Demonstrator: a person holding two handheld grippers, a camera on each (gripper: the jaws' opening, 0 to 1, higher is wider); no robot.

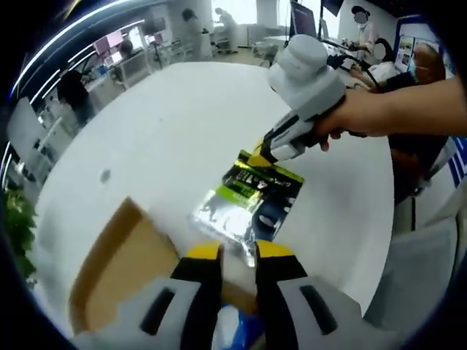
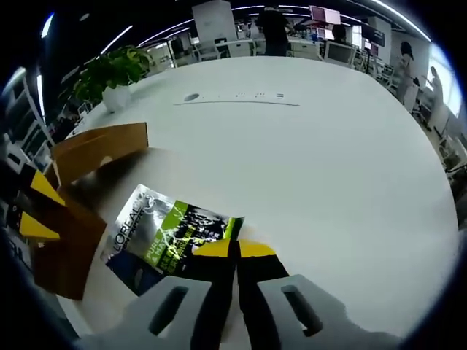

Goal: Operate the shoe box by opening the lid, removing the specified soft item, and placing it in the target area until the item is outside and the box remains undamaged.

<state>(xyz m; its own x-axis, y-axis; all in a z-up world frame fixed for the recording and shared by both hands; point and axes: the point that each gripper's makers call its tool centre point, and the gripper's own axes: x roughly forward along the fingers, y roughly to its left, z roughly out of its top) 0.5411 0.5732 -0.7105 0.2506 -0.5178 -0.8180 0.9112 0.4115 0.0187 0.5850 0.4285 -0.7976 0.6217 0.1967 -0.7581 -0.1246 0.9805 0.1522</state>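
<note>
Already outside the cardboard shoe box (image 2: 80, 211), the soft item, a flat foil sachet (image 2: 171, 237) printed in silver, green and black, lies on the white round table (image 2: 328, 160) just beside the box's open flaps. The right gripper (image 2: 235, 251) pinches the sachet's edge farthest from the box, jaws closed on it; the left gripper view shows the same pinch at the far end of the sachet (image 1: 248, 200), the right gripper (image 1: 261, 154) held by a person's hand (image 1: 350, 120). The left gripper (image 1: 238, 251) hovers over the sachet's end nearest the box (image 1: 120, 273), jaws drawn nearly together; whether they touch the foil cannot be told. The sachet appears light, limp and slick, likely to sag or slip. An edge seam probably offers the firmest hold, since it is flat and thin enough for the jaws.
</note>
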